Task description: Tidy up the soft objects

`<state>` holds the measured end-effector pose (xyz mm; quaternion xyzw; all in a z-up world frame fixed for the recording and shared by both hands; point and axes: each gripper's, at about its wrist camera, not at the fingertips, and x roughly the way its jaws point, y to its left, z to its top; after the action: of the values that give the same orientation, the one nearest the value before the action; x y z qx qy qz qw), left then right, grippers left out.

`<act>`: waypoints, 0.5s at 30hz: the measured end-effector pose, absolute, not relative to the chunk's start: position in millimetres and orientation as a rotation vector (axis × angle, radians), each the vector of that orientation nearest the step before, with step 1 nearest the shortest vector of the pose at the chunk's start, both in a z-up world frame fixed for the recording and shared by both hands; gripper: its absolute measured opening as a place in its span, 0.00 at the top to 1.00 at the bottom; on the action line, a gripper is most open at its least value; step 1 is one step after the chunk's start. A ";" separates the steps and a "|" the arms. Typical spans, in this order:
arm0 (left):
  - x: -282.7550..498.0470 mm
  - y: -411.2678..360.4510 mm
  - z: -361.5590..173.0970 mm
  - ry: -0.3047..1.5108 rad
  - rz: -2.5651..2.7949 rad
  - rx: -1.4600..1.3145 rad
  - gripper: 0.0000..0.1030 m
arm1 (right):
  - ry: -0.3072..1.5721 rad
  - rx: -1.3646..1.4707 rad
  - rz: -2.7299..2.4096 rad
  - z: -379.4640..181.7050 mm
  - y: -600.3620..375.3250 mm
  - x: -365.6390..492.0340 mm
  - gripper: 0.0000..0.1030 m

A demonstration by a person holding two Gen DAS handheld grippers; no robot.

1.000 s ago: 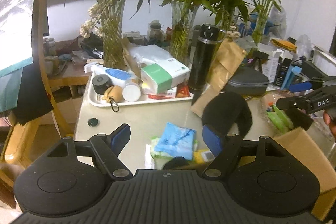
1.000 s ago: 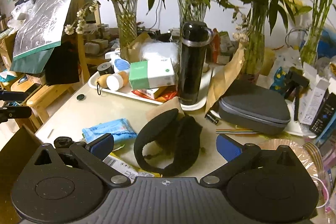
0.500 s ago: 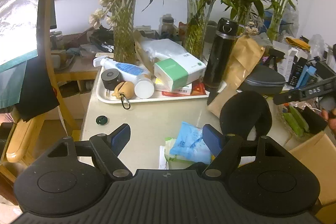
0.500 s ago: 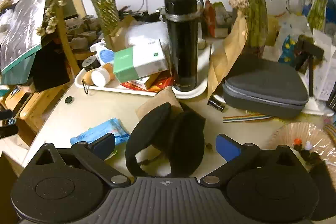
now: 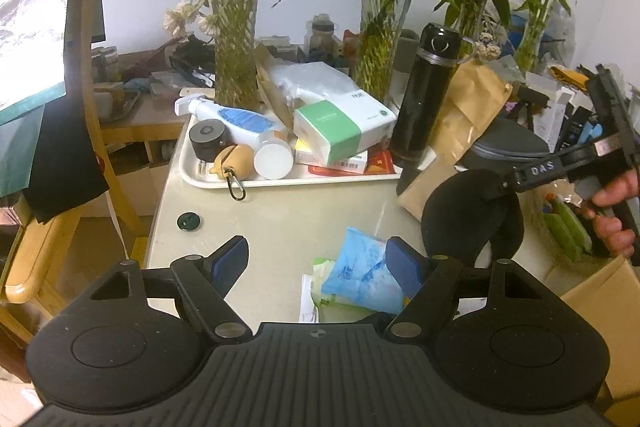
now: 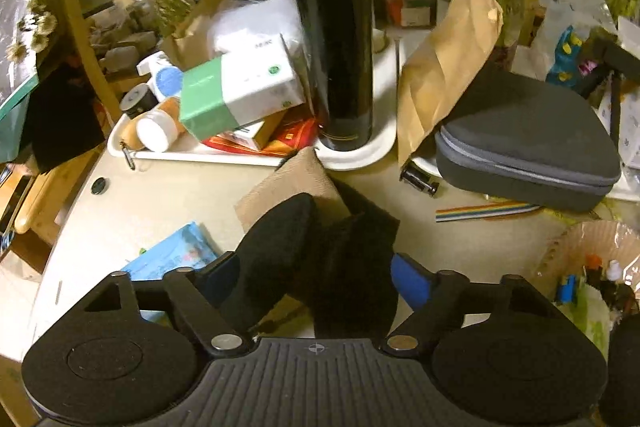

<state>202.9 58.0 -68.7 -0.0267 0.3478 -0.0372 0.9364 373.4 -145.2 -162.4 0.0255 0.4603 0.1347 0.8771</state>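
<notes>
apparently only right wrist shows right gripper [image 6: 312, 277] squeezing black earmuffs [image 6: 316, 267].

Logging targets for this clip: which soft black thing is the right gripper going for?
Start at the tall black thermos on the white tray. In front of it lie fuzzy black earmuffs, between the right gripper fingers; unlike the flat blue tissue pack beside them, they are a curved band.

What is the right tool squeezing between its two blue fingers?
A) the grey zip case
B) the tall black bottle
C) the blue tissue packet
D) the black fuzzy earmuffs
D: the right tool has its blue fingers pressed against both sides of the black fuzzy earmuffs, while the tall black bottle, blue tissue packet and grey zip case sit apart from it on the table.
</notes>
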 end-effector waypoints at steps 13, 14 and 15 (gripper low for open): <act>206.4 56.4 -68.7 0.713 -0.091 -0.089 0.27 | 1.013 0.061 0.270 -165.6 -141.5 380.5 0.77; 207.1 57.2 -68.9 0.717 -0.093 -0.099 0.27 | 1.008 0.059 0.270 -163.2 -142.4 379.2 0.78; 207.3 58.3 -68.9 0.720 -0.097 -0.108 0.27 | 0.997 0.057 0.269 -159.5 -143.7 377.1 0.78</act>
<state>207.3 58.3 -68.9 -0.0530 0.3520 -0.0473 0.9333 377.1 -143.7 -159.5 0.0273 0.4767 0.1284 0.8692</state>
